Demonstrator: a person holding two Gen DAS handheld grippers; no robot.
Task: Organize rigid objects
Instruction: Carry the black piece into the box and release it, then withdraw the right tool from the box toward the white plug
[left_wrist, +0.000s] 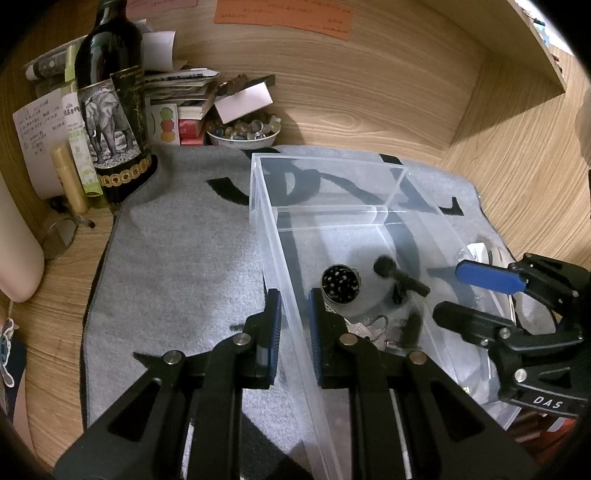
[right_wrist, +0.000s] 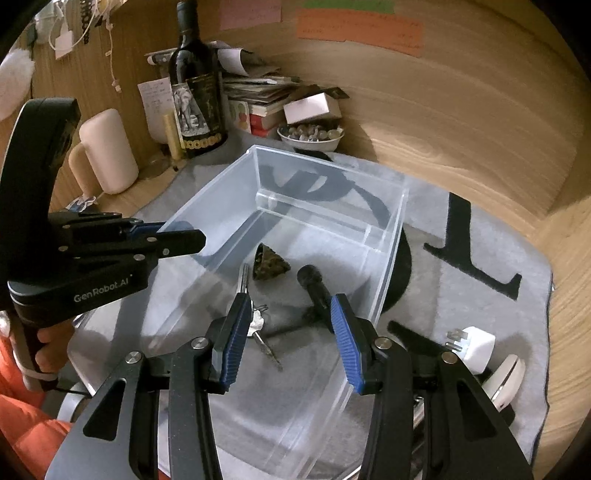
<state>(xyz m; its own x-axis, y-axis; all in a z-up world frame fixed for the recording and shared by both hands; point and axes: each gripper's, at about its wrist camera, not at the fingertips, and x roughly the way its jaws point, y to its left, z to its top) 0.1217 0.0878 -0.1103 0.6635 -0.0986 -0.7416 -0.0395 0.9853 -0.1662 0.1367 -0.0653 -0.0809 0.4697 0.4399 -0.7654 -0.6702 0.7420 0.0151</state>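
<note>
A clear plastic bin (left_wrist: 332, 192) (right_wrist: 332, 192) stands on a grey mat. Inside lie a round black perforated piece (left_wrist: 340, 282) (right_wrist: 269, 264), a small black microphone (left_wrist: 399, 275) (right_wrist: 314, 284) and a set of keys (left_wrist: 369, 330) (right_wrist: 258, 325). My left gripper (left_wrist: 293, 325) (right_wrist: 177, 232) straddles the bin's left wall, its pads close around the wall. My right gripper (right_wrist: 291, 339) (left_wrist: 465, 288) is open and empty, hovering over the bin's near right part above the keys and microphone.
A white plug adapter (right_wrist: 474, 347) and a white rounded device (right_wrist: 508, 376) lie on the mat right of the bin. A wine bottle (left_wrist: 110, 99), papers and a bowl of stones (left_wrist: 242, 131) crowd the back left. Wooden walls (left_wrist: 369, 92) enclose the desk.
</note>
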